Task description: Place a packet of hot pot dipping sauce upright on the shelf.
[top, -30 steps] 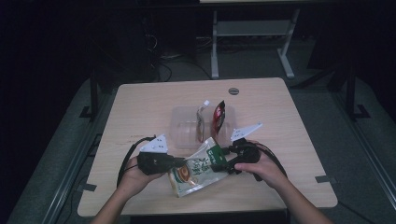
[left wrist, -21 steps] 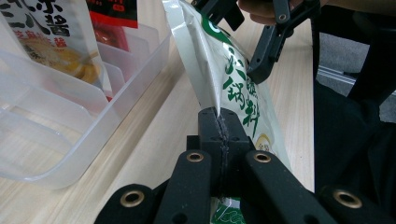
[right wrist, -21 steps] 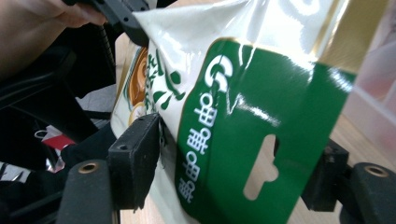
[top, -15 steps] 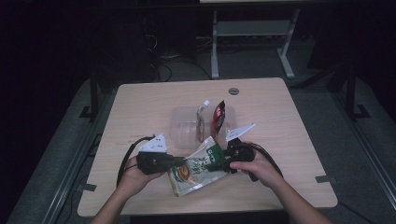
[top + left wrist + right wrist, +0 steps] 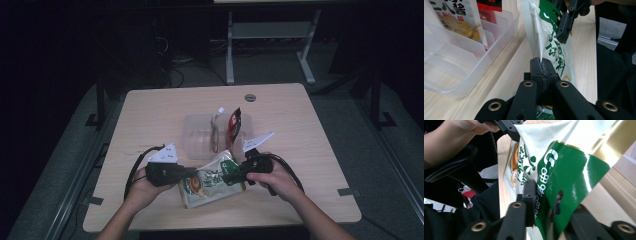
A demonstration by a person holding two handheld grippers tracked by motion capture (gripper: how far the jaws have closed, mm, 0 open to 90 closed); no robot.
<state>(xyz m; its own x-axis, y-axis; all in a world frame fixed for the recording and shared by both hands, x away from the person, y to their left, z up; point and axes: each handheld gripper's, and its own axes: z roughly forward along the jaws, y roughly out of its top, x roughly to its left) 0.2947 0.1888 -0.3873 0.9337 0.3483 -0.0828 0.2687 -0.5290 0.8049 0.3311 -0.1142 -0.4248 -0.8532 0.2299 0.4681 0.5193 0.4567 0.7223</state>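
Note:
A white and green snack pouch [image 5: 212,179] hangs just above the table's near side, held between both grippers. My left gripper [image 5: 186,172] is shut on the pouch's left edge [image 5: 539,53]; its jaws meet tightly on the seam. My right gripper [image 5: 231,176] is shut on the pouch's green right end [image 5: 556,185]. A clear plastic divided bin [image 5: 200,136] stands just behind the pouch. In it two packets stand upright, a pale one [image 5: 215,131] and a red one [image 5: 233,124].
Black cables [image 5: 137,162] trail from both grippers over the wooden table [image 5: 300,125]. A round grommet [image 5: 250,97] sits near the far edge. The bin's slots [image 5: 451,52] at its left stand empty. Dark floor and a desk frame [image 5: 270,35] lie beyond.
The right gripper has shifted slightly left and nearer with the pouch's end. The pouch and left gripper stay about where they were.

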